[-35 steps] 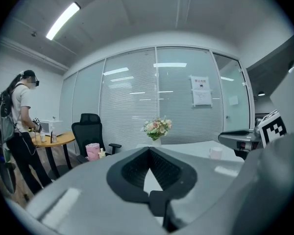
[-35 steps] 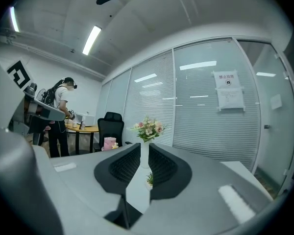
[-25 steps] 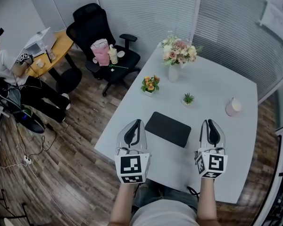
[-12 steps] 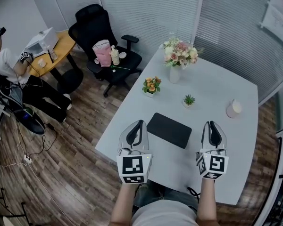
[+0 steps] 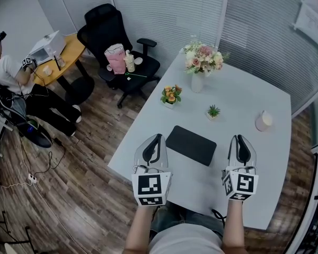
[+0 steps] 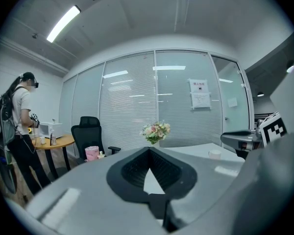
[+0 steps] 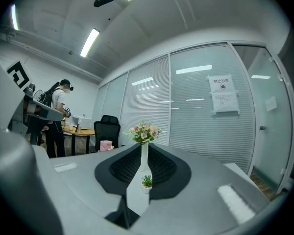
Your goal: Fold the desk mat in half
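Note:
The black desk mat [image 5: 191,145] lies flat and unfolded on the white table [image 5: 244,91], near its front edge. My left gripper [image 5: 157,138] hovers by the mat's left end with its jaws shut and nothing in them. My right gripper [image 5: 240,138] hovers to the right of the mat, apart from it. In the left gripper view the left gripper's [image 6: 149,151] tips meet. In the right gripper view the right gripper [image 7: 143,148] shows a narrow gap, with a white vase visible through it. Neither gripper view shows the mat.
Behind the mat stand a vase of flowers [image 5: 202,62], an orange-flower pot [image 5: 169,96], a small green plant [image 5: 213,111] and a white cup [image 5: 263,121]. A black office chair [image 5: 116,46] stands left of the table. A person [image 5: 5,73] is at a far desk.
The head view has drifted slightly, so everything sits a few pixels right. Both grippers keep their places beside the mat, and the mat has not moved.

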Demonstrator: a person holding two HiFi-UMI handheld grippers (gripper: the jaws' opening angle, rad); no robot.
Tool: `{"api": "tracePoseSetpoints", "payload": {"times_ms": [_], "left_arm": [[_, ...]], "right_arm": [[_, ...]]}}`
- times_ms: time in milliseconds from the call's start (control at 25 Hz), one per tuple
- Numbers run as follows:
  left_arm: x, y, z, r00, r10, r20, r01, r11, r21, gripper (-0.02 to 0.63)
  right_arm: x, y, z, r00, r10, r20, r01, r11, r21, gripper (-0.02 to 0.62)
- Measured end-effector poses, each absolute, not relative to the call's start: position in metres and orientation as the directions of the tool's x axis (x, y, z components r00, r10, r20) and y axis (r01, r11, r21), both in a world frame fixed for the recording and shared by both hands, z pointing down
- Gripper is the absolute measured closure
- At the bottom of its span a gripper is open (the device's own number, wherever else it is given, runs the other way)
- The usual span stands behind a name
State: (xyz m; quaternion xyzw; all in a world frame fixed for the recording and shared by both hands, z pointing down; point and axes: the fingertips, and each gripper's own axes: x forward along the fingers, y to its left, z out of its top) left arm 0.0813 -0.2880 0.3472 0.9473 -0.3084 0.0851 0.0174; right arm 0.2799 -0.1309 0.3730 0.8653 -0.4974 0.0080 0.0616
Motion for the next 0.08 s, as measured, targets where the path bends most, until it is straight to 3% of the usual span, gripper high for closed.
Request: {"api": "tracePoseSetpoints", "payload": {"times_ms": [80], "left_arm": [[0.0812,-0.2894,0.3467,0.795,-0.582,0.171,-0.587,-0.809,-0.02,0.606]], "right_arm": [[0.2802,-0.1319,0.3727,0.506,-0.859,0.075,-0.861,-0.498,0.098,0.529]]}}
